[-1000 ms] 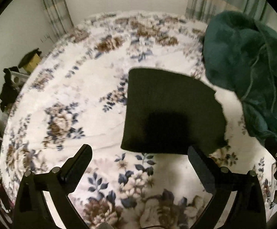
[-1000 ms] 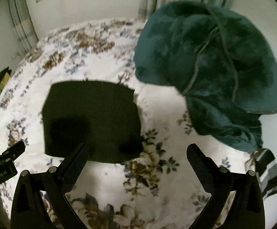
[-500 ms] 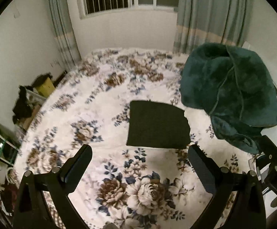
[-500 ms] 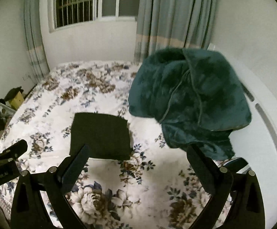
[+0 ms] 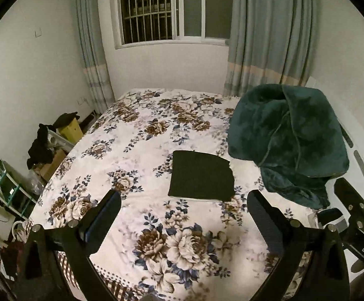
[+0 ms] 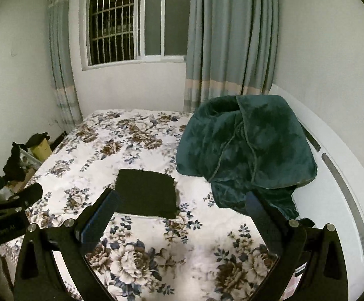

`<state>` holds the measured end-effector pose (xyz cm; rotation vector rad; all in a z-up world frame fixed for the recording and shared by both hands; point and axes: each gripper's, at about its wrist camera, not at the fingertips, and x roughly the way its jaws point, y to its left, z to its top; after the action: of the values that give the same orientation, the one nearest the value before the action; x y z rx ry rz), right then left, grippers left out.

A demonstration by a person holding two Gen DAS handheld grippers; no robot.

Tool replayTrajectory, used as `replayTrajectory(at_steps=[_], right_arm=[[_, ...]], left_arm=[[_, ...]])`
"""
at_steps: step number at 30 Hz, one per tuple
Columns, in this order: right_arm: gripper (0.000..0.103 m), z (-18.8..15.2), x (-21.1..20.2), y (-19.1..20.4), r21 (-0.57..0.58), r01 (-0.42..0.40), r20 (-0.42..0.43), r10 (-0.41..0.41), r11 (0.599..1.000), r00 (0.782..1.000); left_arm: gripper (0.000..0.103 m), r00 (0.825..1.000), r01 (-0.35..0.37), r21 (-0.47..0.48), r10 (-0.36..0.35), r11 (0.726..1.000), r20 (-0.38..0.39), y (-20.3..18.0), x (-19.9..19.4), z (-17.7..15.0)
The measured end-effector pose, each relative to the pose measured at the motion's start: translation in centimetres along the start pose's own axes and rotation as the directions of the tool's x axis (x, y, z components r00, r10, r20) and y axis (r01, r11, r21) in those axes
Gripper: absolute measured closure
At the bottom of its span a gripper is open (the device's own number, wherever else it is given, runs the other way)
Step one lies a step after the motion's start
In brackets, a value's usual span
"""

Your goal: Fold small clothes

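Note:
A small black garment lies folded into a flat rectangle on the floral bedspread; it also shows in the right wrist view. My left gripper is open and empty, held well back above the near part of the bed. My right gripper is open and empty too, with the folded garment beyond its left finger. The right gripper's body shows at the right edge of the left wrist view, and the left gripper's at the left edge of the right wrist view.
A bulky dark green blanket is heaped on the bed's right side against the white headboard. Boxes and dark clothes stand on the floor left of the bed. A barred window and curtains are behind.
Both grippers have pulled back and up from the folded black garment. It now looks small and far, and the whole bed, window and curtains have come into view.

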<state>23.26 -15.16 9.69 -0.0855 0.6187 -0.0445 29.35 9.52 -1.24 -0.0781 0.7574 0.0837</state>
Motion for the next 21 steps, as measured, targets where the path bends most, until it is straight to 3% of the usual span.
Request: replayTrajectory(at_steps=[7, 21], right_arm=[[0.000, 0.2, -2.9, -0.8, -0.020, -0.004, 0.018, 0.004, 1.000, 1.000], [0.000, -0.1, -3.5, -0.8, -0.019, -0.011, 0.005, 0.011, 1.000, 1.000]], left_arm=[[0.000, 1.000, 0.010, -0.015, -0.010, 1.000, 0.022, -0.4, -1.9, -0.7], [0.000, 1.000, -0.023, -0.020, 0.023, 1.000, 0.015, -0.9, -3.0, -1.5]])
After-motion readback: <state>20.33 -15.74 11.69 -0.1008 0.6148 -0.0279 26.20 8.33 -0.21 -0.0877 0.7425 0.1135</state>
